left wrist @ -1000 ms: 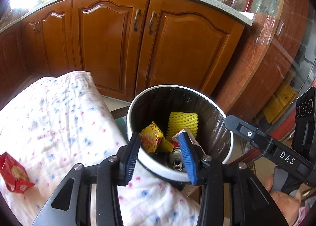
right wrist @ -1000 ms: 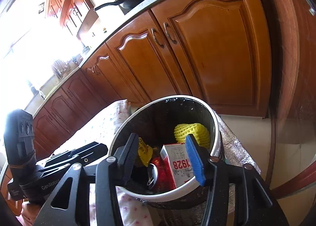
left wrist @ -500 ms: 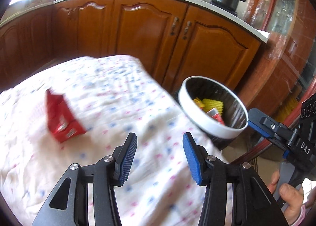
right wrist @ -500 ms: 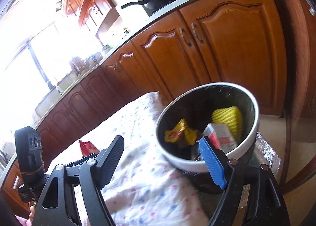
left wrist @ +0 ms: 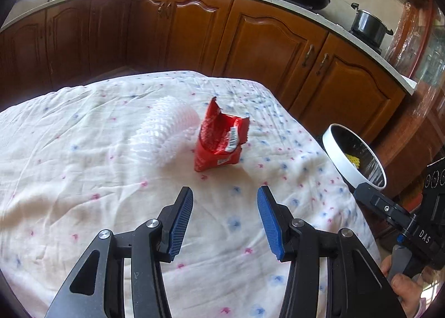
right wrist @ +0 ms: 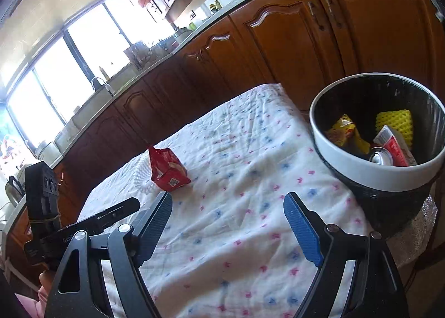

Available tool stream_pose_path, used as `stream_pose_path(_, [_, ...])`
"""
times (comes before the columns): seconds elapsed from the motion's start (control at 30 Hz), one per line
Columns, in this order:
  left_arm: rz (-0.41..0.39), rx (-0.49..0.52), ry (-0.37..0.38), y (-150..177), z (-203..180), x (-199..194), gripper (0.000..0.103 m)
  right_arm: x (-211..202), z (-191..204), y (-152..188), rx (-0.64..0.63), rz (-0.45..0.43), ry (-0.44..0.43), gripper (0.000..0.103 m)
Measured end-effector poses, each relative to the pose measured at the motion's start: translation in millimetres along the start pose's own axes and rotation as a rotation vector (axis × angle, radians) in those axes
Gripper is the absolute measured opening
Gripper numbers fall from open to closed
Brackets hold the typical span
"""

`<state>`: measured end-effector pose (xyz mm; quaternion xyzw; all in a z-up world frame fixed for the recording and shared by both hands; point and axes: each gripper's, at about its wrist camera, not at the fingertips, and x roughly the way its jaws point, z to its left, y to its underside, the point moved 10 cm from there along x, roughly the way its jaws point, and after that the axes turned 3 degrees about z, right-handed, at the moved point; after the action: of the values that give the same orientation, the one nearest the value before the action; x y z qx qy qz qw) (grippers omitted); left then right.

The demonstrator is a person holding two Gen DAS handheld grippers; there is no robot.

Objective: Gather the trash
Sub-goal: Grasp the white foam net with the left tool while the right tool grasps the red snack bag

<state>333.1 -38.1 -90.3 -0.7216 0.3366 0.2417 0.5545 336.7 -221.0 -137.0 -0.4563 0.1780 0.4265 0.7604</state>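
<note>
Two scraps on floral tablecloth (left wrist: 83, 179); wooden cabinets (left wrist: 278, 45) behind

Wood cabinets (left wrist: 264, 48) under pale counter (left wrist: 300, 9), 12 o'clock; bright window (right wrist: 55, 67), 10 o'clock; floral-cloth table (left wrist: 83, 179).

Wrapper (left wrist: 219, 140), foam net (left wrist: 164, 130) on tablecloth (left wrist: 83, 179)

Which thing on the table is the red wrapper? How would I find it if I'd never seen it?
Look at the table with the white flowery cloth, next to the round trash bin. Near the middle stands a torn-open red wrapper. Right beside it lies a white foam net, which nearly blends into the cloth; the wrapper is the only shiny red thing there.
</note>
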Motion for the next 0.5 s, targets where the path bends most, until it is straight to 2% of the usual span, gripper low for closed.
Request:
stream_pose_path(0.3, [-0.005,-0.041,-0.058,-8,39,-5,0.048,29,40,4,-0.098,0.03,-0.021,0.085])
stream_pose_path(0.5, [-0.012,-0.036,-0.095,-28,57,6,0.048,54,60,-5,-0.115,0.056,-0.047,0.083])
